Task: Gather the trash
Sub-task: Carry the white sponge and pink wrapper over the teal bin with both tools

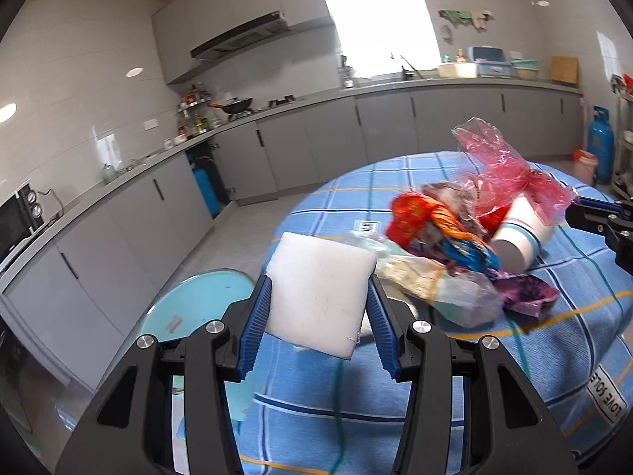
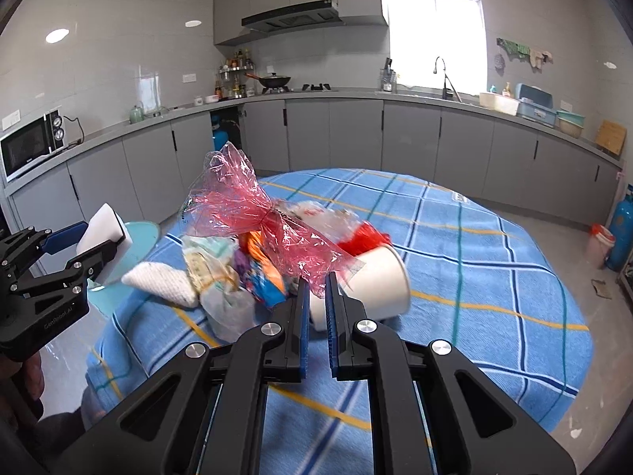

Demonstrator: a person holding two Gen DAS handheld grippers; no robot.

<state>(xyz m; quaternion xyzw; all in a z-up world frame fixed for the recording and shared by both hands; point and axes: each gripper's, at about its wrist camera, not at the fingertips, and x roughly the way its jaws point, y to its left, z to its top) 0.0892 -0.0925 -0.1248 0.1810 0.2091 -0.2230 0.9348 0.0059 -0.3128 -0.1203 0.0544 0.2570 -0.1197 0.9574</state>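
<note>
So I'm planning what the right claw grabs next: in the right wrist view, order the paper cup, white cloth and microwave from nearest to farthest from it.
1. Paper cup, just ahead of the right claw, slightly right.
2. White cloth, on the table's left edge.
3. Microwave, on the far left counter.
</note>
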